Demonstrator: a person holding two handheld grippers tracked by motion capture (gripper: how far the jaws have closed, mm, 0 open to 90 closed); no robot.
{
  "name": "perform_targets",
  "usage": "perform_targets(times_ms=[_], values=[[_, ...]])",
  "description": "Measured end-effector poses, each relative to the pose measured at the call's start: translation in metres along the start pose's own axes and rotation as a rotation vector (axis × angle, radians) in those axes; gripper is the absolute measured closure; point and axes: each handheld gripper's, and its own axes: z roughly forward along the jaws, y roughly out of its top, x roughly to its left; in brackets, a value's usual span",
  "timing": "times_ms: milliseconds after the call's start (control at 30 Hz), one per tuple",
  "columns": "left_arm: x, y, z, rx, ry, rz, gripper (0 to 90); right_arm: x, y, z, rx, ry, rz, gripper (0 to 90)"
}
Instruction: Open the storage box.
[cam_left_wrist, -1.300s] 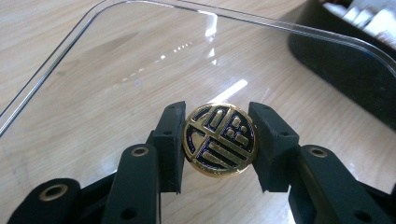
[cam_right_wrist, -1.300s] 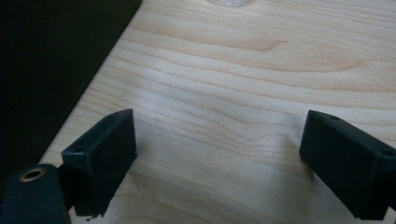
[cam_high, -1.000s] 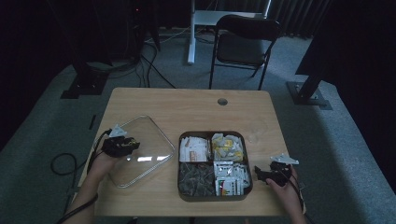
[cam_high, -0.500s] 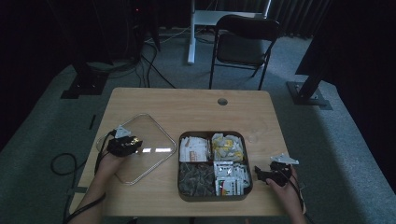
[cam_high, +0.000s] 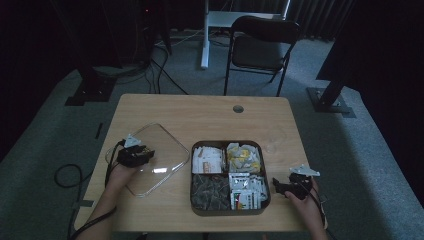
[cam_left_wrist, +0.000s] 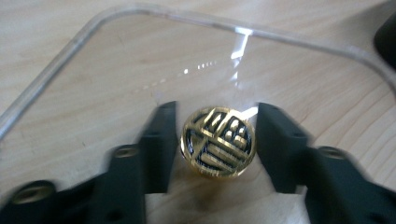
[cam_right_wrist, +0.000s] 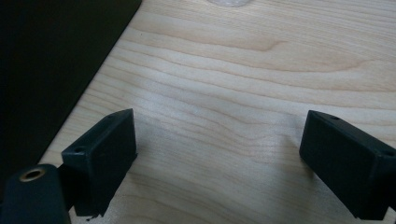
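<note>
brass knob (cam_left_wrist: 218, 142) sits free between my left fingers (cam_left_wrist: 159, 140), just been spreading; clear lid (cam_high: 150, 150) could skid toward 3 o'clock. right fingers (cam_right_wrist: 105, 154) spread, idle.

The snack packets in the tray (cam_high: 265, 172) are too small and dim to read; the clear lid (cam_left_wrist: 70, 51) runs off frame.

the far half of the table (cam_high: 200, 107) lies bare, open to a gripper. nearer, the lid (cam_high: 165, 145) with its knob (cam_left_wrist: 218, 141) blocks the left, the tray (cam_high: 227, 207) the middle; a bare strip runs between tray and right edge.
</note>
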Motion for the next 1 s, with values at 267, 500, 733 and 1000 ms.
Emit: perform_targets(times_ms=[267, 500, 733, 1000], values=[[-0.004, 0.005, -0.011, -0.016, -0.032, 0.011, 40.2, 0.000, 0.000, 0.000, 0.000, 0.000, 0.000, 10.2], [-0.006, 0.006, -0.021, -0.059, -0.025, 0.021, 40.3, 0.000, 0.000, 0.000, 0.000, 0.000, 0.000, 10.2], [-0.014, 0.007, -0.028, -0.071, -0.067, 0.042, 40.2, 0.000, 0.000, 0.000, 0.000, 0.000, 0.000, 10.2], [-0.037, 0.001, -0.029, -0.108, -0.190, 0.091, 40.1, 0.000, 0.000, 0.000, 0.000, 0.000, 0.000, 10.2]])
